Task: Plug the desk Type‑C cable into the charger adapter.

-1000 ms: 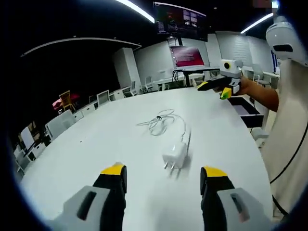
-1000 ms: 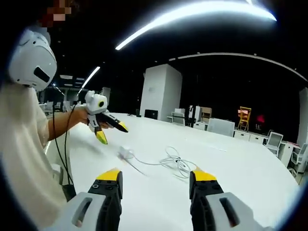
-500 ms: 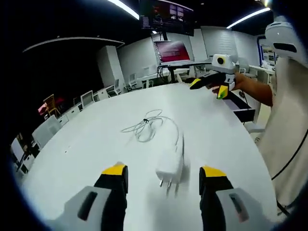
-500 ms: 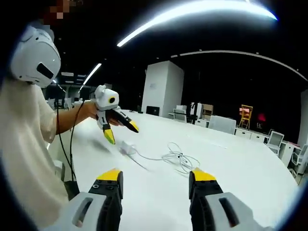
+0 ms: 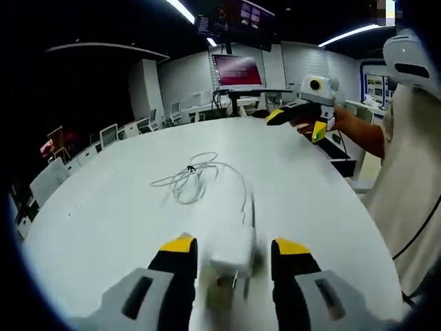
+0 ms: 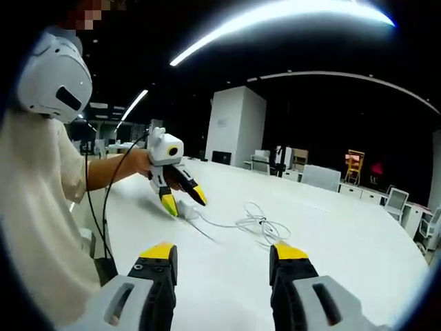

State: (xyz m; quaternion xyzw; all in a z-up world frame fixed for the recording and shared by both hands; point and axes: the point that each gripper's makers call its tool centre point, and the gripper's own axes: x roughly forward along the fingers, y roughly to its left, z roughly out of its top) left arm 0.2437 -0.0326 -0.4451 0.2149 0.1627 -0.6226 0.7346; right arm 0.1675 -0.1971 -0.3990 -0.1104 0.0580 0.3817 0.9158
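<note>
— On the white tabletop (image 5: 103,207), where's the left gripper (image 5: 229,248)?
— Jaws spread around the white block-shaped charger adapter (image 5: 232,252), not clamping; its thin white cable (image 5: 196,176) coils beyond.
— The right gripper (image 6: 219,254)?
— Wide open, well apart.

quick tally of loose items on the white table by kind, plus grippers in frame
Charger adapter: 1
White cable, loosely coiled: 1
Grippers: 2, left gripper and right gripper
Total: 4, all at one white table
</note>
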